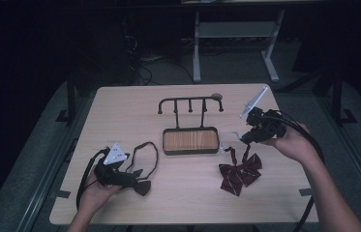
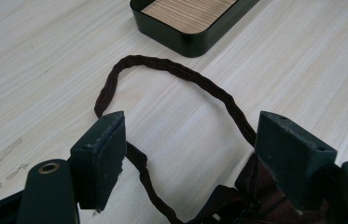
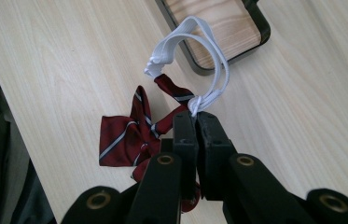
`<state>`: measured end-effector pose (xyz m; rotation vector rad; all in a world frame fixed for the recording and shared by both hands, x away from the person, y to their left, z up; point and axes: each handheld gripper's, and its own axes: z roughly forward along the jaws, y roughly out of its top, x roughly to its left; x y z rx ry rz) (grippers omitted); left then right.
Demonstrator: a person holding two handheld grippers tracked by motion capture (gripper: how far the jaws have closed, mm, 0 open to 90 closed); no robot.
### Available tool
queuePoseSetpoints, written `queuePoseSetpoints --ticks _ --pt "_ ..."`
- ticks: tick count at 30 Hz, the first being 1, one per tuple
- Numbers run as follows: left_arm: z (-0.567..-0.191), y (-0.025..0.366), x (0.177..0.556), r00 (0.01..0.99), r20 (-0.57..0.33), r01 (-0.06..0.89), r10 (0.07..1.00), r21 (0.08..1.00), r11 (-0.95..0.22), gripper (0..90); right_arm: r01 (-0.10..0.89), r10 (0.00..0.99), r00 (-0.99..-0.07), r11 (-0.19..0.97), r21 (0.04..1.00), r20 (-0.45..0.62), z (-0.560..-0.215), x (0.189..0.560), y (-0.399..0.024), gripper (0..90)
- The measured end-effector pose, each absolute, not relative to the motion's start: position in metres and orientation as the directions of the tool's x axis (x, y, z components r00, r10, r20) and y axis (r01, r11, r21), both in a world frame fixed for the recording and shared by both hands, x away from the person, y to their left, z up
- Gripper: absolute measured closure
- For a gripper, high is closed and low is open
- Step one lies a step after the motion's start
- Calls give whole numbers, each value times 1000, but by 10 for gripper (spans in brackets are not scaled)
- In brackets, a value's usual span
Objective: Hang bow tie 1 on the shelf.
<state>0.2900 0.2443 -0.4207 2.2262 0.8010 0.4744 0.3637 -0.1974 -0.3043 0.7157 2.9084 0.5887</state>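
The high view is dim, its surroundings nearly black, with only the desk [image 1: 183, 193] lit from above. Both gripper views are bright and even, shadows soft, near jaws slightly blurred.

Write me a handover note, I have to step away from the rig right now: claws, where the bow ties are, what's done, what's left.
Right claw: shut on the white elastic band of the red striped bow tie, whose bow rests on the table at front right.
Left claw: open, jaws either side of the dark bow tie; its strap loops toward the tray.
Hook stand with wooden tray: mid-table, nothing on its hooks.
Done: red tie's band gripped.
Left: probably hang both ties on the hooks; dark tie not yet gripped.
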Motion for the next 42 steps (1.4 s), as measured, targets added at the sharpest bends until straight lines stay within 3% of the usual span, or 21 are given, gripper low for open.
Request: queuePoseSetpoints --ticks 42 --pt "-421 246 291 741 91 404 665 731 -550 252 410 457 -889 823 393 -30 -268 385 -177 868"
